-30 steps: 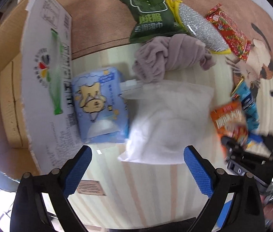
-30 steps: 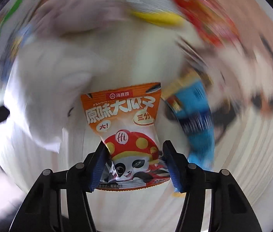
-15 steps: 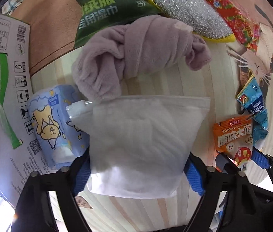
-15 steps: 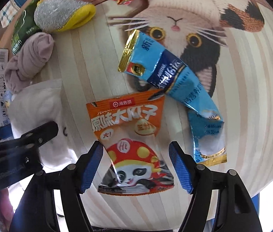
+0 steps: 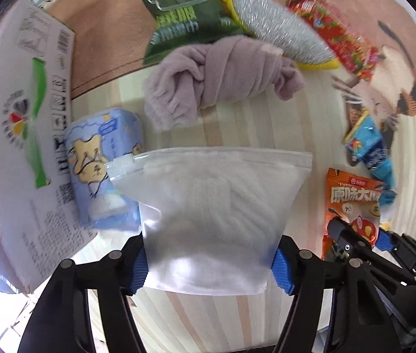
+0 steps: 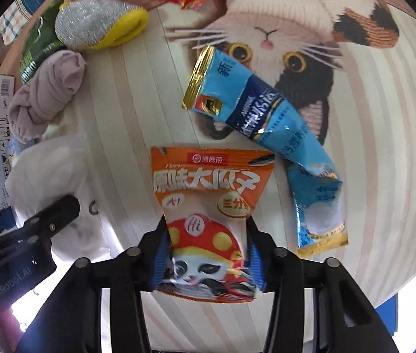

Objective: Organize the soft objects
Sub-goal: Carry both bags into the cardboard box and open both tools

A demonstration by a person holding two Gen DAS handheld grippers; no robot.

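Note:
My left gripper [image 5: 209, 267] is shut on a frosted zip bag [image 5: 216, 206] with white knit fabric inside, held just above the striped mat [image 5: 266, 123]. My right gripper [image 6: 208, 260] is shut on an orange snack packet [image 6: 208, 194], which also shows in the left wrist view [image 5: 352, 197]. A mauve knotted towel [image 5: 216, 79] lies beyond the bag, also in the right wrist view [image 6: 46, 94]. A blue tissue pack [image 5: 102, 167] lies left of the bag.
A cardboard box flap [image 5: 22, 135] is at the left. A green pouch [image 5: 184, 14], a silver-and-yellow scrubber [image 6: 96, 23], a red packet [image 5: 334, 32] and a blue sachet [image 6: 263, 135] lie on the cat-print mat [image 6: 296, 14]. The left gripper's body [image 6: 16, 241] is beside the right.
The left gripper closed on the zip bag and lifted it slightly. The right gripper's fingers closed from open around the orange packet to pinching it.

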